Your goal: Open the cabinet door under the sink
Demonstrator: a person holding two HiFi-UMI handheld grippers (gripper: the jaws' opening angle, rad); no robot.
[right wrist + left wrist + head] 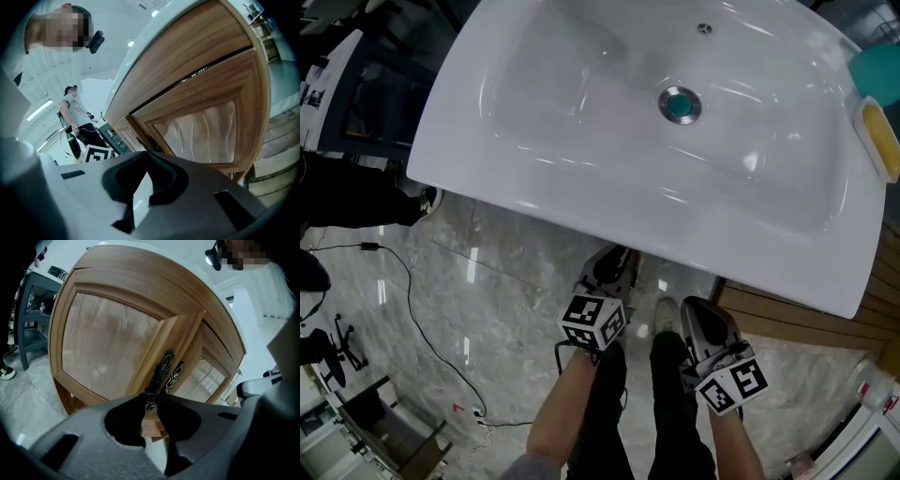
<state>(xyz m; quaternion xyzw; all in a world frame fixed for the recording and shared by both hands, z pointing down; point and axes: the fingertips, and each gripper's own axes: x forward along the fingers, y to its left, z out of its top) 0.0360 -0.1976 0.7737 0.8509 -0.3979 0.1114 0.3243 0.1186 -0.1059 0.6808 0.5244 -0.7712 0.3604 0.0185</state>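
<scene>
From above, the white sink (478, 183) hides the cabinet. The left gripper view faces two wooden doors with frosted panes. The left door (108, 348) stands slightly ajar, its inner edge forward of the right door (206, 373). Each door carries an ornate black handle, one on the left door (161, 369) and its twin (177, 375). My left gripper (150, 401) is shut on the lower end of the left door's handle; its tips sit under the sink's front edge (614, 262). My right gripper (148, 159) hangs beside it (701, 314), jaws together and empty, before the right door (206, 122).
A yellow sponge (879, 141) and a teal object (877, 75) lie on the sink's right rim. A black cable (417, 319) runs over the marble floor at left. A dark shelf (33, 310) stands left of the cabinet. A person (75, 115) stands in the background.
</scene>
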